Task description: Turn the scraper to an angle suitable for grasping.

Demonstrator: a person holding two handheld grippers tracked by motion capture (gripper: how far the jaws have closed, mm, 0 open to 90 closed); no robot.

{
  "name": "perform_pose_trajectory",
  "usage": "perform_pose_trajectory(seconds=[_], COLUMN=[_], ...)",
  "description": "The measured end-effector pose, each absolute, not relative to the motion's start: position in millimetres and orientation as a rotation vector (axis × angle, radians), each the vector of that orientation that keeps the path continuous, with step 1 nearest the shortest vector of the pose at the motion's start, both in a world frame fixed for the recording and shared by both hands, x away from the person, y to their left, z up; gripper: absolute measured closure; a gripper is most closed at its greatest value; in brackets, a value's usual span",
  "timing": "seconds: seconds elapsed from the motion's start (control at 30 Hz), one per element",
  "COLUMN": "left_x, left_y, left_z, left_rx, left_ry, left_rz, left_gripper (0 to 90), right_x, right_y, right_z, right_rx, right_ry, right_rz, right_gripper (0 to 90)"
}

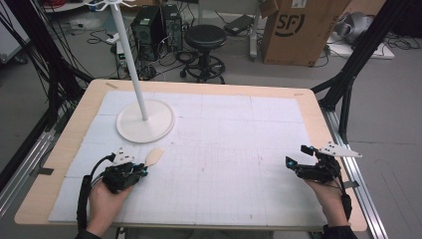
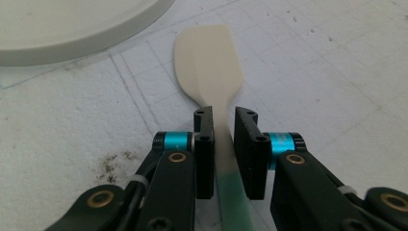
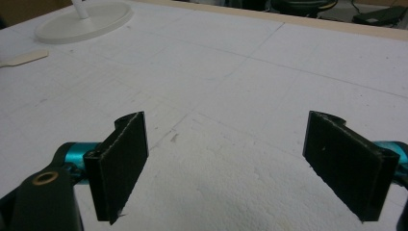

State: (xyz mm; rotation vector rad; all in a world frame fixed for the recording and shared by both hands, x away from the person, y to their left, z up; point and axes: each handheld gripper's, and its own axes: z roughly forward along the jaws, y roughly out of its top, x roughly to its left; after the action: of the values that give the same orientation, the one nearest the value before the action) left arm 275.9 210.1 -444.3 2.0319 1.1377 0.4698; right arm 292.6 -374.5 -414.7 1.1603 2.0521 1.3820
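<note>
Cream spatula point(image 2: 208, 62), green handle

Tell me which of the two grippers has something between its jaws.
The left gripper: its jaws flank the neck of the cream spatula. The right gripper stands wide open over bare mat.

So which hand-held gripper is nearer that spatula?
Left. The left hand-held gripper has its jaws around the spatula handle; the right hand-held gripper sits across the table.

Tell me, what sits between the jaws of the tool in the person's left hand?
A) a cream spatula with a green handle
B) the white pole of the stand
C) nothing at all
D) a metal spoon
A: the left gripper view shows the left tool with its jaws on either side of the spatula, just where cream turns to green.
</note>
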Motion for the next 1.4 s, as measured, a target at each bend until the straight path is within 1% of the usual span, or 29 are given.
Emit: perform_pose_trajectory(seconds=[0.37,0.63,0.87,0.97,1.03,1.27,1.4], left_x=[282.5,295.4,309.9,315.8,320.4,334.8,341.5], left_y=[214.4,201.3,174.1,160.0,150.5,107.7,82.6], left_z=[-442.2,-428.9,-417.1,-412.2,-409.5,-402.8,-404.8], left_rx=[1.998,1.998,2.01,2.042,2.046,2.121,2.119], left_ry=[1.128,1.028,0.931,0.875,0.842,0.707,0.657], left_rz=[0.397,0.367,0.32,0.316,0.287,0.245,0.215], left_gripper=[80.7,80.7,80.9,81.0,81.1,81.2,81.1], right_x=[292.2,292.0,292.1,292.6,293.0,293.0,292.7], right_y=[-373.8,-374.9,-374.0,-373.8,-374.1,-374.4,-374.4], right_z=[-413.6,-412.7,-412.1,-412.0,-412.0,-411.2,-410.9], right_rx=[1.16,1.157,1.159,1.154,1.152,1.152,1.15], right_ry=[2.05,2.044,2.044,2.043,2.04,2.04,2.036], right_rz=[1.387,1.388,1.388,1.391,1.391,1.394,1.393], right_gripper=[14.9,14.9,14.9,14.9,14.9,14.9,14.9])
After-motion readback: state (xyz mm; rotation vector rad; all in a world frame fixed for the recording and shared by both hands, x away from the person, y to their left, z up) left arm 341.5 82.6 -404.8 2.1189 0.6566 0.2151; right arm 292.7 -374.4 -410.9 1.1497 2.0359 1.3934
